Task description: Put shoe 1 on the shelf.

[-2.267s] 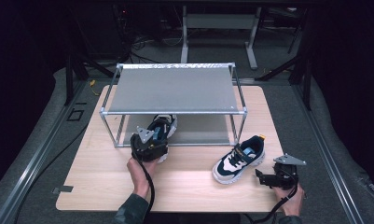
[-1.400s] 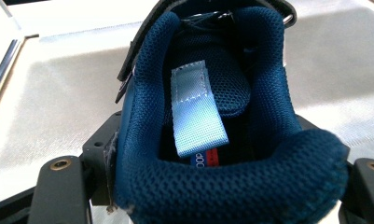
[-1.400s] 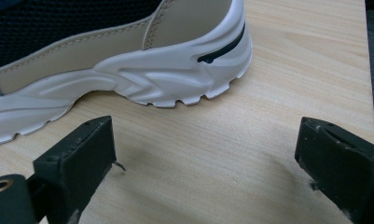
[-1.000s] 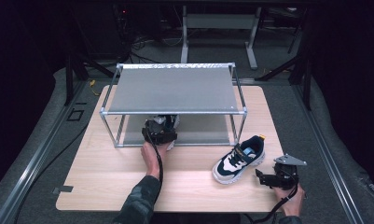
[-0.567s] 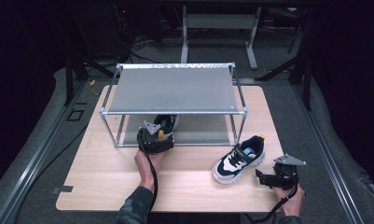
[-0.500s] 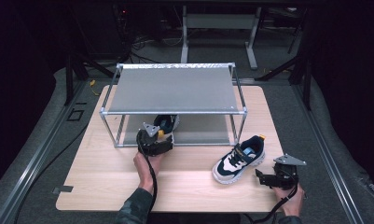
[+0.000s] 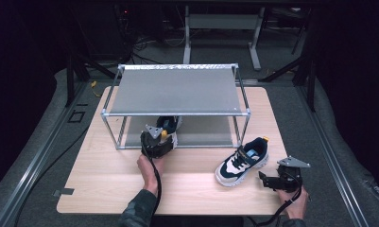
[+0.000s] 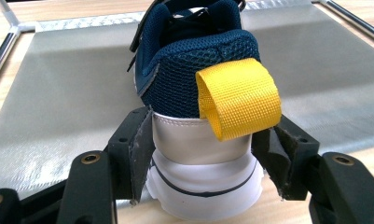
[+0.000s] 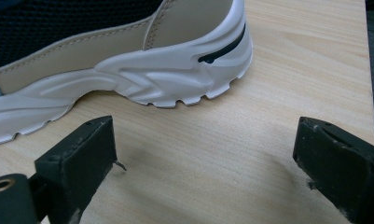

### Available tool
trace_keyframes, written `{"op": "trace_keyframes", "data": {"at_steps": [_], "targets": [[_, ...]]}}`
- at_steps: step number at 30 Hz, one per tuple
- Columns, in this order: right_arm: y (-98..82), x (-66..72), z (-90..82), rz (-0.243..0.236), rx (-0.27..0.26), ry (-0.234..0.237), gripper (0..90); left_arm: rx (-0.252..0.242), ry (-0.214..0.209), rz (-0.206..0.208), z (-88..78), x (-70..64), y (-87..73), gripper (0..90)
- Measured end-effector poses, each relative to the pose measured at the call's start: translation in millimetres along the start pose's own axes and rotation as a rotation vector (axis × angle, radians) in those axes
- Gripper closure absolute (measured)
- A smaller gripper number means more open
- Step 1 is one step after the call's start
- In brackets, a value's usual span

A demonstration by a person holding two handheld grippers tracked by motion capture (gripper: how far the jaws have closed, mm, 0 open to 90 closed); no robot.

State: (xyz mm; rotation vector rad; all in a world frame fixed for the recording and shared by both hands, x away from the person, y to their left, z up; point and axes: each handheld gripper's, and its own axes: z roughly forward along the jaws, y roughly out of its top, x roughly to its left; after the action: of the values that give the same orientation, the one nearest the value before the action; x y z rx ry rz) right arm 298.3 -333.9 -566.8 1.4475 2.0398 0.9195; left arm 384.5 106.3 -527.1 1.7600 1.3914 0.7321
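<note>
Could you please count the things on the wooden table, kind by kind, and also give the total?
Navy and white sneakers with yellow heel loops: 2, one on the rack's lower shelf, one on the table
Metal-framed shoe rack with grey shelves: 1
Black two-jaw grippers: 2, left gripper and right gripper
Total: 5

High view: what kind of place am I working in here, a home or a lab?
Probably a lab or recording workspace, not a home. A bare wooden table holds a metal-framed shoe rack. Desk frames with loose cables stand behind, in a dark room with grey carpet.
</note>
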Motion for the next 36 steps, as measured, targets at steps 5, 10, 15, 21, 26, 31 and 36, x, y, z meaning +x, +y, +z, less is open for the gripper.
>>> {"op": "trace_keyframes", "data": {"at_steps": [5,10,15,21,26,31,36], "targets": [[0.0,0.2,0.1,0.002,0.0,0.002,5.4,0.007,0.004,-0.003,11.6,-1.6,5.5,39.8],[1.6,0.6,-3.8,-0.012,0.055,-0.037,5.5,0.014,0.008,0.001,19.2,-1.9,8.3,40.4],[0.0,0.2,0.1,0.001,0.0,0.004,5.8,0.012,0.006,0.003,25.3,-1.4,10.2,40.4],[1.5,0.6,-4.3,-0.014,0.055,-0.034,5.9,0.046,-0.031,0.021,19.5,2.4,10.3,26.9],[1.5,0.7,-4.6,-0.019,0.053,-0.015,5.7,0.069,-0.079,0.04,2.4,6.2,3.9,14.7],[1.6,-2.2,-4.7,-0.012,0.034,0.045,5.5,0.134,-0.146,0.083,-28.8,17.1,-9.3,2.9],[4.4,-3.5,-11.2,0.003,-0.001,0.06,6.0,0.16,-0.17,0.102,-49.6,29.1,-20.8,0.0]]}}
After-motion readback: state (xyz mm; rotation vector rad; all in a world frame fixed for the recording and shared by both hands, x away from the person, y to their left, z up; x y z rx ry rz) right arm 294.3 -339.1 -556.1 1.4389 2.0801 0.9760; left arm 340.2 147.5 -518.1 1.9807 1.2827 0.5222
